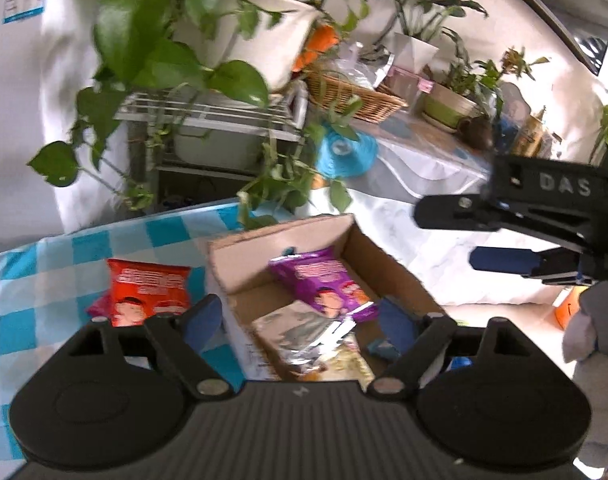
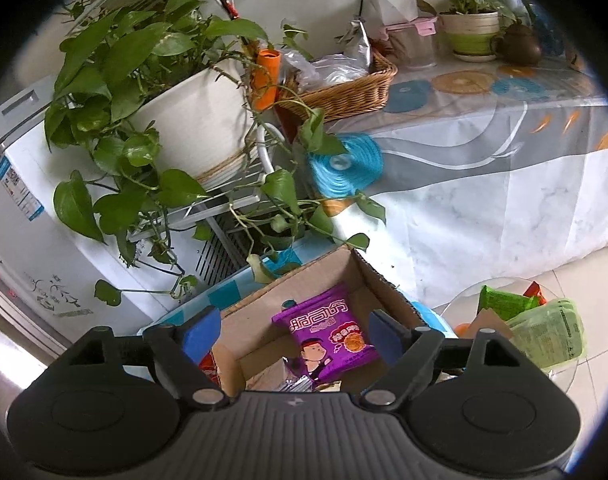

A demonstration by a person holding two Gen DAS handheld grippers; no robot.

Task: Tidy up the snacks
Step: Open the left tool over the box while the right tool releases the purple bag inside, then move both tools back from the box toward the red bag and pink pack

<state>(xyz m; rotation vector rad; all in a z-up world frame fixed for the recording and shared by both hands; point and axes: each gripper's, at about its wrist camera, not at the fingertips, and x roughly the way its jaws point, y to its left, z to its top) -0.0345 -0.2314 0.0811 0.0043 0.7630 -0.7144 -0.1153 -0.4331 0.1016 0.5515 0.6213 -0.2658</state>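
Note:
An open cardboard box (image 1: 360,240) stands on a blue checked tablecloth (image 1: 31,280). Inside lie a purple snack packet (image 1: 324,280) and a silver packet (image 1: 304,336). A red snack packet (image 1: 147,296) lies on the cloth left of the box. My left gripper (image 1: 299,320) is open and empty above the box's near side. My right gripper (image 2: 293,332) is open and empty over the box (image 2: 380,280), above the purple packet (image 2: 328,332). The right gripper also shows at the right of the left wrist view (image 1: 456,236).
A large potted vine (image 2: 175,112) on a white rack hangs leaves over the box's far side. A wicker basket (image 2: 344,92) and pots stand on a clothed table behind. A glass side table (image 2: 464,300) with green packets (image 2: 544,328) is at the right.

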